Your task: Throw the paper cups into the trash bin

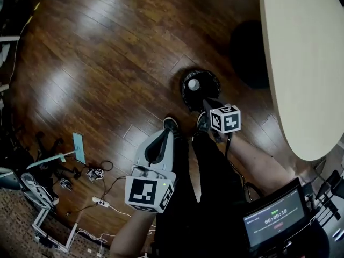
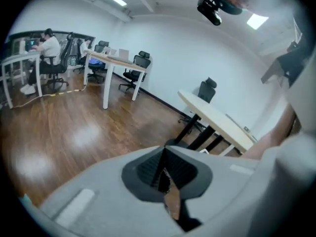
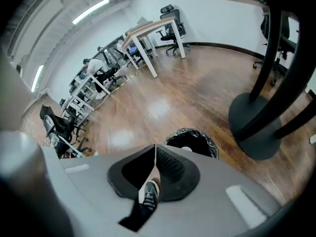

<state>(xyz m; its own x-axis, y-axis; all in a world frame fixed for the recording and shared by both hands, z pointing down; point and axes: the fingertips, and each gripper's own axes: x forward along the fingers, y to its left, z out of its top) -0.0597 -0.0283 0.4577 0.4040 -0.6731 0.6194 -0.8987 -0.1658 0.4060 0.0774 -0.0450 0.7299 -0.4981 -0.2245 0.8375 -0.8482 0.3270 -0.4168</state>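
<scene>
Lying inside the round black trash bin (image 1: pixel 184 89) is a small white paper cup (image 1: pixel 193 84). The bin has a black bag in it and stands on the dark brown wooden floor (image 1: pixel 107 47).

The right gripper (image 3: pixel 155 149) is held up above the floor, at the near edge of the bin in the head view. It points down, and its own view shows the bin and the cup just past its tips. Its two jaws are closed together with nothing between them. Through the gap under them a grey and white shoe (image 3: pixel 148 194) peeks out.

The left gripper (image 2: pixel 163 154) is on the other side of the person's black trouser legs (image 1: pixel 183 198), a bit farther from the bin. Its jaws are closed too, and they hold nothing.

The person's two shoes stand on the floor right next to the bin. To the right is a big cream oval counter (image 1: pixel 306 63) on a dark round foot (image 3: pixel 256 127). Near the bottom right of the head view a small screen (image 1: pixel 274 219) glows.

Far to the left, a white power strip (image 1: pixel 100 202) and some cables lie on the floor. At the back of the room there are white desks and black office chairs (image 2: pixel 138 65), and a person (image 2: pixel 47 46) sits at one desk.
</scene>
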